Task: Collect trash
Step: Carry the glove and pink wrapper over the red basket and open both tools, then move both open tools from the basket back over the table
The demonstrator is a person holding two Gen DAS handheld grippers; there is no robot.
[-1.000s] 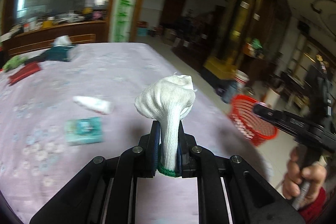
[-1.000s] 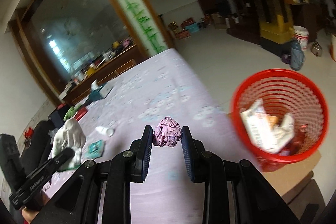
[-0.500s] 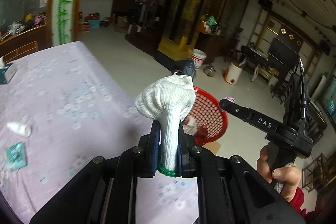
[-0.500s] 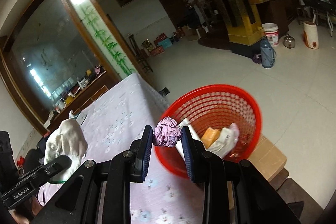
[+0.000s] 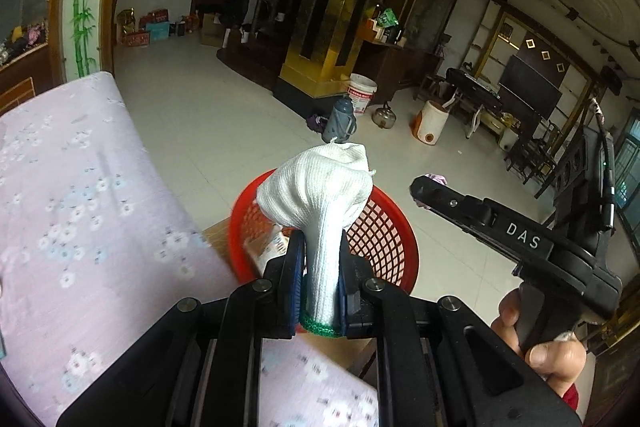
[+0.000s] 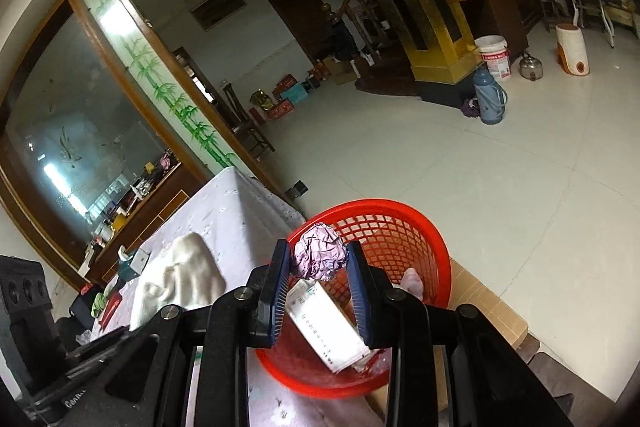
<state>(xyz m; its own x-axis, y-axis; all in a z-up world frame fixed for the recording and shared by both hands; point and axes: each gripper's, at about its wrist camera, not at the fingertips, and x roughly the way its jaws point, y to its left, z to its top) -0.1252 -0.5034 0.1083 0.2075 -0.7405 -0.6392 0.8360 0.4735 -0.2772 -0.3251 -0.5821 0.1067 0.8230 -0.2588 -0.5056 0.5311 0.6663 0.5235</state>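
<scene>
Red basket point(image 6: 432, 255) already holds some trash; right gripper point(image 6: 320, 281), jaws parted, lets a crumpled purple paper ball point(image 6: 319, 257) go above it, while left gripper point(image 5: 319, 269) clamps a white glove point(image 5: 320, 199), undropped.

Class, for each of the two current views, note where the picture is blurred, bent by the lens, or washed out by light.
Left wrist view: the pink tablecloth smears near the bottom edge, and the gold pillar bows; right wrist view: the red basket has a soft near rim, the bamboo panel blows out white, and black corners vignette both.
</scene>
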